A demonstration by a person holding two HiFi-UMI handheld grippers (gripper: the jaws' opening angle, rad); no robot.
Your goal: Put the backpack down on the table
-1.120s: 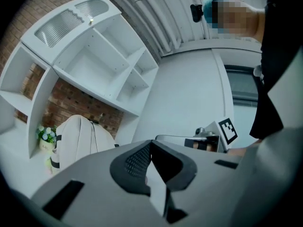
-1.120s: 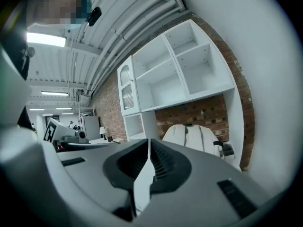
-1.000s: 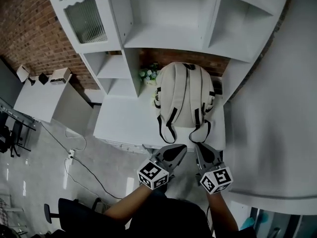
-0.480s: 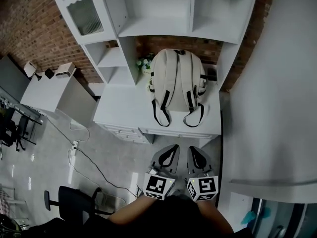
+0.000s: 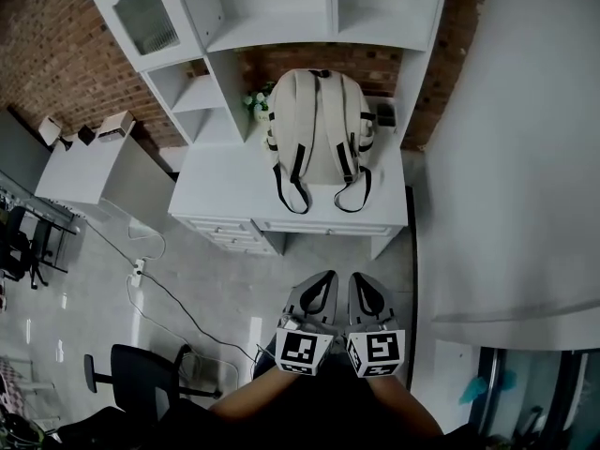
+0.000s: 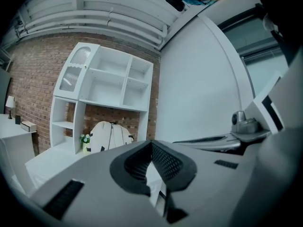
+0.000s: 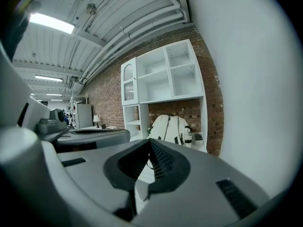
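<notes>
The backpack (image 5: 317, 127) rests on the counter (image 5: 211, 195). The left hand-held gripper (image 5: 324, 279) and right hand-held gripper (image 5: 361, 279) have withdrawn, closed and empty. Placement seems complete.

The grey plastic left gripper (image 5: 325, 277) and matching right gripper (image 5: 360, 277) sit side by side ahead of the person's forearms (image 5: 246, 403), each with jaws closed and empty.
</notes>
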